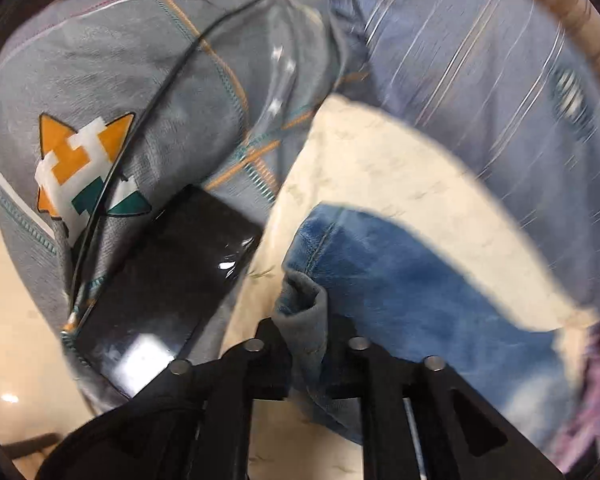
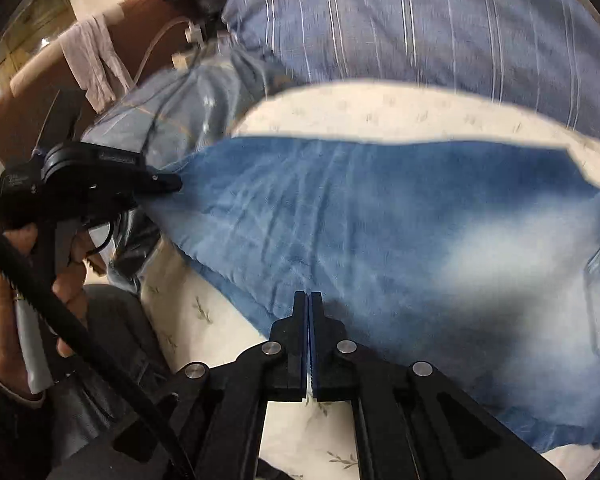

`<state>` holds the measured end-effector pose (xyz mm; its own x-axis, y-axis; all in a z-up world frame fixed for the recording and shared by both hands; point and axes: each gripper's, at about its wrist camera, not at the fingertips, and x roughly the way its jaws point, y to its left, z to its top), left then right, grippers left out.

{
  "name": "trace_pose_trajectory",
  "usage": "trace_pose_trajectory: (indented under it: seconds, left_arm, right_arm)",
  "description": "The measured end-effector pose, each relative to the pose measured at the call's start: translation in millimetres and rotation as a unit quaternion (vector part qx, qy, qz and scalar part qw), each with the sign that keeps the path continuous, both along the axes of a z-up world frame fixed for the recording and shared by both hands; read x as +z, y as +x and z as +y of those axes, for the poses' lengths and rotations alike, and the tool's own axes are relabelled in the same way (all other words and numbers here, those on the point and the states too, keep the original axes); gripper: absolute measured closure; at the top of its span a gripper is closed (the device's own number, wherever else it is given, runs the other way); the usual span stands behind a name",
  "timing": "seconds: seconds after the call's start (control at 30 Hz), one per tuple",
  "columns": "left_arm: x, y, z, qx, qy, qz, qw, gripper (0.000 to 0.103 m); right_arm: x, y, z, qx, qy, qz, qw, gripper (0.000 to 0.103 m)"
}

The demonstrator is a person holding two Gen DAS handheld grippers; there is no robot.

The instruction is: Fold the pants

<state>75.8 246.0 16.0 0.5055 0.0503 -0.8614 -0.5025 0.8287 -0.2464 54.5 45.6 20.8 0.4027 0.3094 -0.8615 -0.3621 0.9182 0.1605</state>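
Observation:
Blue jeans (image 2: pixel 380 220) lie spread flat on a cream bed sheet (image 2: pixel 380 108). In the left wrist view my left gripper (image 1: pixel 304 320) is shut on the rolled cuff (image 1: pixel 300 300) of a jeans leg (image 1: pixel 400 280), which bunches between its fingers. The right wrist view shows the same left gripper (image 2: pixel 172 184) at the leg's end on the left, held by a hand (image 2: pixel 16 280). My right gripper (image 2: pixel 308 296) is shut, its fingers pressed together at the near edge of the jeans. I see no fold of cloth between them.
A blue striped duvet (image 2: pixel 380 20) is heaped behind the jeans. A grey pillow with an orange and green motif (image 1: pixel 100 100), a thin black cable (image 1: pixel 180 64) and a glossy black slab (image 1: pixel 160 280) lie left of the cuff. A wooden headboard (image 2: pixel 40 92) carries a draped cloth.

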Motion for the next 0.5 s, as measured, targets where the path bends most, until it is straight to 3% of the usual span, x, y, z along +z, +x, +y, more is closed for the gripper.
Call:
trace_pose_trajectory:
  seconds: [0.07,0.13,0.17,0.2,0.23,0.27,0.37,0.5]
  left_arm:
    - [-2,13,-24,-0.025,0.076,0.041,0.996,0.086]
    - [12,5,-42,-0.044,0.116,0.01,0.9922,0.086]
    - [23,4,-55,-0.052,0.127,-0.023,0.9903,0.079]
    - [31,-2,-62,-0.062,0.133,-0.051,0.9878,0.063]
    - [40,-11,-70,-0.074,0.14,-0.077,0.9844,0.054]
    - [47,-21,-79,-0.082,0.147,-0.1,0.9808,0.041]
    - [55,-53,-110,-0.112,0.156,-0.138,0.9716,0.039]
    - [52,-99,-145,-0.181,0.114,-0.164,0.963,0.038]
  right_arm:
    - [-18,2,-6,-0.012,-0.006,0.019,1.0,0.103]
    - [-13,-4,-25,-0.03,0.052,0.035,0.998,0.098]
    - [-6,-9,-33,-0.034,0.071,0.034,0.996,0.085]
    - [6,-15,-44,-0.038,0.085,0.025,0.995,0.075]
    - [17,-19,-56,-0.047,0.091,0.013,0.995,0.048]
    - [28,-24,-70,-0.063,0.096,-0.002,0.993,0.031]
    - [56,-39,-120,-0.113,0.12,-0.027,0.986,0.029]
    - [72,-55,-171,-0.166,0.121,-0.023,0.978,0.029]
